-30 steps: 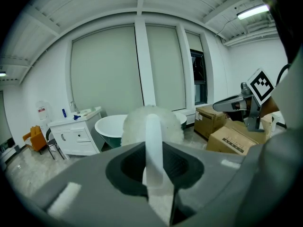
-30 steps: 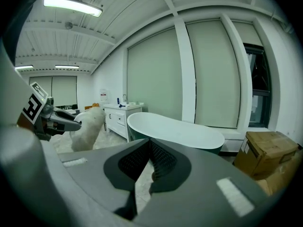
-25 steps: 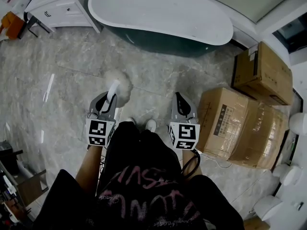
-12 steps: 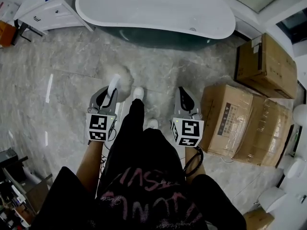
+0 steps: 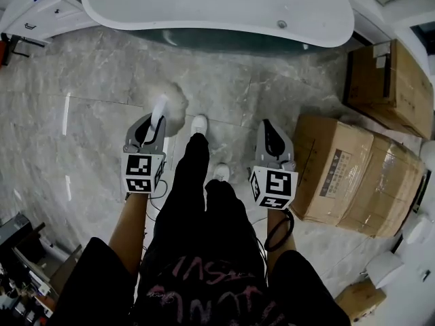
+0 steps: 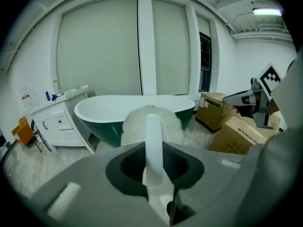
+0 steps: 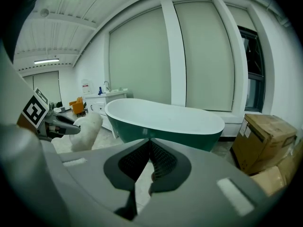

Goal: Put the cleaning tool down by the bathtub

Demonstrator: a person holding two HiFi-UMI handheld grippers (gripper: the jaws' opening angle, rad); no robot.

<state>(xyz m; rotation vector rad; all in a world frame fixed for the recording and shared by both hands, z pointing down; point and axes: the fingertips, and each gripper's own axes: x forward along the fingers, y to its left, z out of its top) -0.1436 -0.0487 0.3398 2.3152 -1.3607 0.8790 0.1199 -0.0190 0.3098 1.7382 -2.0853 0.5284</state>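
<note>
Our left claw (image 5: 153,122) pinched the cleaning tool (image 6: 153,148) by its white handle, the fluffy head (image 5: 174,104) poking out at one o'clock, off the floor (image 5: 88,114) and short of the bathtub (image 5: 204,5) at twelve o'clock. Our right claw (image 7: 149,151) was pressed together, empty. We judged the tool light, its head soft and yielding, its handle stiff and smooth, the better hold
</note>
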